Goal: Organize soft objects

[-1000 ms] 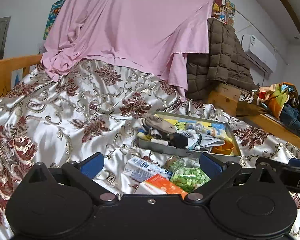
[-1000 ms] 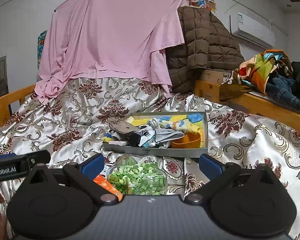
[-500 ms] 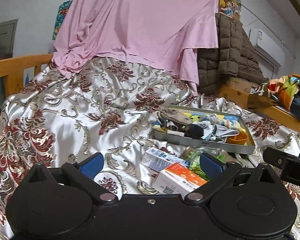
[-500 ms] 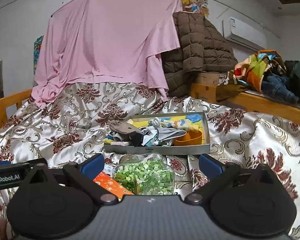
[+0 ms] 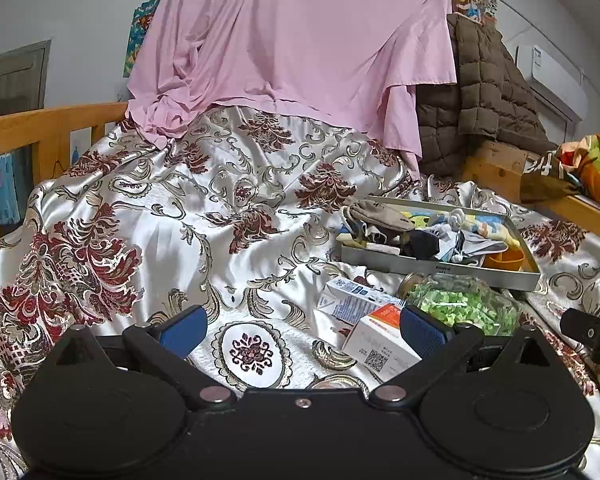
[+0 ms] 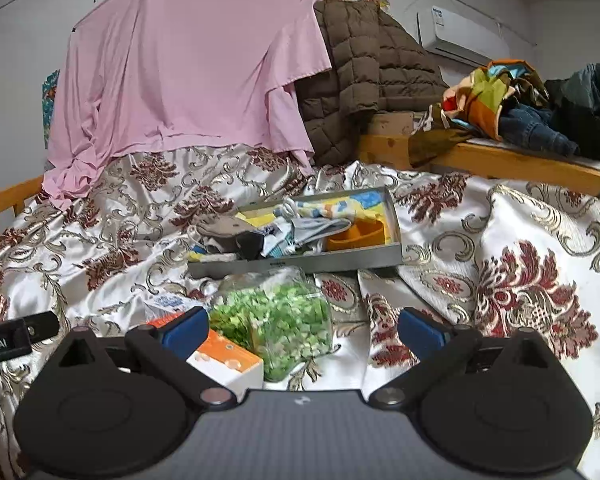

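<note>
A grey tray (image 5: 440,266) (image 6: 300,265) lies on the patterned bedspread, filled with soft things: a brown sock (image 5: 380,216) (image 6: 220,226), a grey cloth (image 5: 476,246) (image 6: 320,227), a dark sock (image 5: 422,242) and an orange bowl (image 5: 504,259) (image 6: 358,234). In front of it lie a clear bag of green pieces (image 5: 460,306) (image 6: 276,312), an orange-white box (image 5: 380,342) (image 6: 228,360) and a blue-white carton (image 5: 352,300) (image 6: 168,304). My left gripper (image 5: 302,326) is open above the bedspread, left of the boxes. My right gripper (image 6: 302,326) is open with the bag between its fingers, not gripped.
A pink sheet (image 5: 300,48) hangs at the back beside a brown quilted jacket (image 5: 484,88). Wooden bed rails (image 5: 40,128) (image 6: 500,160) run along both sides, with piled clothes (image 6: 520,108) on the right one. The bedspread (image 5: 160,220) is rumpled.
The left gripper has swung left, so the tray and boxes now sit at its right. The right gripper has tilted and moved closer to the green bag.
</note>
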{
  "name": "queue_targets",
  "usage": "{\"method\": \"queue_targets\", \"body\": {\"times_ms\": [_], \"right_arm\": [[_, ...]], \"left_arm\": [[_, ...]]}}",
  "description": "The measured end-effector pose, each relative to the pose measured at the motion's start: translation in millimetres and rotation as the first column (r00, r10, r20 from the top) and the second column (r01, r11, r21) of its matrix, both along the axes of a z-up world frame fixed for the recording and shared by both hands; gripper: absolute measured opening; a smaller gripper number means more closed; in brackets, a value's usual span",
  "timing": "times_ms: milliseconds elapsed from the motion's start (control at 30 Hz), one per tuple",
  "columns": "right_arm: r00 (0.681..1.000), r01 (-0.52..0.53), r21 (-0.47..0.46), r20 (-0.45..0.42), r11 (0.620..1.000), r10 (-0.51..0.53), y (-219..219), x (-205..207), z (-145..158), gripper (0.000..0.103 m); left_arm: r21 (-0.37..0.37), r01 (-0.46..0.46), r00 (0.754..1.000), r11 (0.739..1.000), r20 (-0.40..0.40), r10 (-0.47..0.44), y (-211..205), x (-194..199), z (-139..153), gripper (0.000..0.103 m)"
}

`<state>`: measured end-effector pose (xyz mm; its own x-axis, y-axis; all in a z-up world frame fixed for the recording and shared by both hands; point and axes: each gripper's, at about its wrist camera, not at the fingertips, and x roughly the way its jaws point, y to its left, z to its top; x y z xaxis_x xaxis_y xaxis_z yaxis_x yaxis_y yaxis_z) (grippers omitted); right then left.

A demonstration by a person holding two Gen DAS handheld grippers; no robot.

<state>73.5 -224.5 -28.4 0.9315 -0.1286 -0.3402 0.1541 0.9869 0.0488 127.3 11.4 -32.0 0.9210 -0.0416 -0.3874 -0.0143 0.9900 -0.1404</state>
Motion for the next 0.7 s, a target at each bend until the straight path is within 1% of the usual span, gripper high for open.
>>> {"method": "queue_targets", "body": {"times_ms": [267,467,700], "right_arm": [[0.999,-0.021,0.003,-0.049,1.000,0.021,5.7,0.8,-14.8,0.103],[0.998,-0.024,0.005,-0.054,1.000,0.024,8.9,-0.6,-17.4,0.103],[0.996,-0.028,0.008,-0.085,1.000,0.029,8.7,3.7,-21.4,0.103]], "left_arm": [[0.036,-0.007,1.000,0.999,-0.006,0.007,-2.0,-2.7,-11.6,0.102],[0.040,-0.023,1.000,0.999,-0.008,0.023,-0.8,-4.8,-17.7,0.102],[0.041,-0.024,1.000,0.999,-0.003,0.024,-1.8,-6.1,-18.0,0.102]]}}
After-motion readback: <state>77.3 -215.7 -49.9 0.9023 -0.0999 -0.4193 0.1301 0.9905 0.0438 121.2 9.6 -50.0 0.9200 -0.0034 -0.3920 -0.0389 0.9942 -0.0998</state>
